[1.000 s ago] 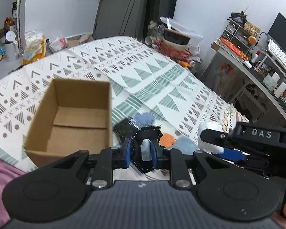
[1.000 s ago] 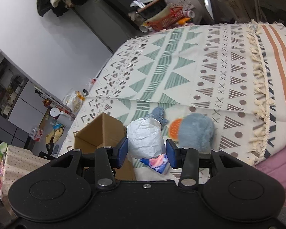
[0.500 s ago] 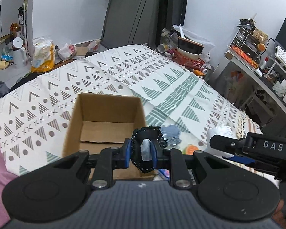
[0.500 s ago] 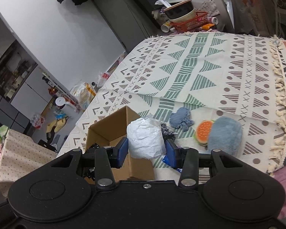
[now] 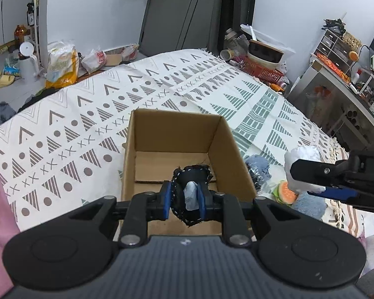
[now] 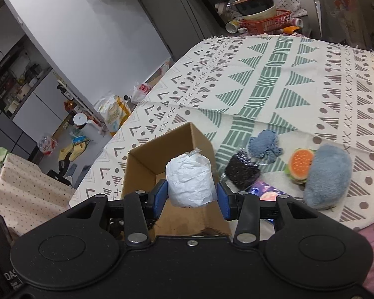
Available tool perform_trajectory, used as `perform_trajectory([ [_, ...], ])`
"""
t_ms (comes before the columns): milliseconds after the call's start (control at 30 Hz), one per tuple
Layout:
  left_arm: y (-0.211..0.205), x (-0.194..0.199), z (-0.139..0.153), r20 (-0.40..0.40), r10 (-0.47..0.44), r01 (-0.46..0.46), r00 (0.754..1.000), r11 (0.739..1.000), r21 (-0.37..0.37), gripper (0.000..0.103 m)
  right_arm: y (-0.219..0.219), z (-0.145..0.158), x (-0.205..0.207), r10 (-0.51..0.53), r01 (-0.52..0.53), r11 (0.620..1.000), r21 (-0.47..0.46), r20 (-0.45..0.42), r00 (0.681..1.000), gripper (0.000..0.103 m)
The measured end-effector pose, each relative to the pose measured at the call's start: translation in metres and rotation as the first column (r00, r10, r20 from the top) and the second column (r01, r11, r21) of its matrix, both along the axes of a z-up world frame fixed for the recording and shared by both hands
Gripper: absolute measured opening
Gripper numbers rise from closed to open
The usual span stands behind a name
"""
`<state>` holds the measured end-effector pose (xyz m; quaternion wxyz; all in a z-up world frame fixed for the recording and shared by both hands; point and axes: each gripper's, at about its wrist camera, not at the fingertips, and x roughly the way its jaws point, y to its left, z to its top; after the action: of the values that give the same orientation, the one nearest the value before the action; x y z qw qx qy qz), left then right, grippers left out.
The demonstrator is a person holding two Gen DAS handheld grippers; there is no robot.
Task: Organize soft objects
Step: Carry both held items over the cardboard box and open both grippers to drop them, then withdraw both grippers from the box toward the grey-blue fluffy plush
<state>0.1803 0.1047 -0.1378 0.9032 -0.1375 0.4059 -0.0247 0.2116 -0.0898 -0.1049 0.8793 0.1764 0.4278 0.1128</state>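
1. My left gripper (image 5: 184, 195) is pinched on a small black fabric piece (image 5: 190, 174) with light stitching along its frayed edge; a pale bit shows between the blue pads. It hangs over the near part of the open cardboard box (image 5: 177, 122), whose floor looks bare.
2. I judge that fabric very light and limp. It will drape and may cling to a pad on release, so I would part the jaws fully, low inside the box.
3. My right gripper (image 6: 192, 195) is clamped on a white crinkled wrapped bundle (image 6: 190, 180), held across its middle, above the box's near wall (image 6: 187, 220).
4. The bundle looks soft and compressible, its wrapper possibly slick; a mid-body squeeze suits it, gently.
5. On the patterned blanket (image 6: 274, 79), at about 2 o'clock from the right gripper, lie a black mesh piece (image 6: 240, 172), a blue knitted item (image 6: 265, 145), a burger plush (image 6: 300, 164) and a grey-blue fluffy plush (image 6: 327, 174), the last two touching.
6. These I would grip at their thickest, centre part.
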Motion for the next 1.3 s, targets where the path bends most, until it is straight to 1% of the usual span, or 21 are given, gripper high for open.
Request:
perform_trajectory([
  [333, 0.025, 0.01, -0.017, -0.013, 0.012, -0.013, 1.0, 0.999, -0.047, 0.021, 0.041, -0.017, 0.013, 0.018, -0.019, 0.999, -0.032, -0.031, 0.999, 0.043],
  [567, 0.044, 0.013, -0.03, -0.037, 0.028, -0.031, 0.999, 0.997, -0.075, 0.022, 0.061, -0.03, 0.022, 0.024, -0.026, 0.999, -0.032, -0.066, 0.998, 0.043],
  [733, 0.055, 0.016, -0.038, -0.045, 0.017, -0.023, 0.999, 0.991, -0.128, 0.024, 0.073, -0.041, 0.028, 0.022, -0.027, 0.999, -0.046, -0.095, 0.995, 0.043],
  [933, 0.06, 0.016, -0.036, -0.032, 0.03, -0.034, 0.999, 0.99, -0.135, 0.025, 0.079, -0.049, 0.03, 0.009, -0.016, 0.998, -0.059, -0.124, 0.992, 0.043],
  [1100, 0.063, 0.009, -0.027, -0.009, 0.031, -0.032, 0.999, 0.991, -0.133, 0.029, 0.081, -0.053, 0.029, 0.015, -0.023, 0.998, -0.057, -0.15, 0.989, 0.044],
  [1167, 0.064, 0.008, -0.021, -0.033, 0.046, -0.049, 0.998, 0.991, -0.128, 0.038, 0.08, -0.052, 0.028, 0.016, -0.024, 0.998, -0.051, -0.155, 0.988, 0.046],
  [1200, 0.066, 0.007, -0.017, -0.032, 0.056, -0.059, 0.998, 0.989, -0.134, 0.042, 0.079, -0.051, 0.027, 0.017, -0.024, 0.999, -0.048, -0.153, 0.988, 0.047],
  [1267, 0.066, 0.004, -0.008, -0.007, 0.071, -0.071, 0.997, 0.989, -0.127, 0.061, 0.072, -0.045, 0.024, 0.007, -0.012, 0.999, -0.033, -0.144, 0.99, 0.056],
  [1300, 0.065, 0.003, -0.005, 0.001, 0.075, -0.074, 0.997, 0.991, -0.111, 0.065, 0.068, -0.042, 0.022, 0.001, -0.005, 1.0, -0.029, -0.137, 0.991, 0.058],
])
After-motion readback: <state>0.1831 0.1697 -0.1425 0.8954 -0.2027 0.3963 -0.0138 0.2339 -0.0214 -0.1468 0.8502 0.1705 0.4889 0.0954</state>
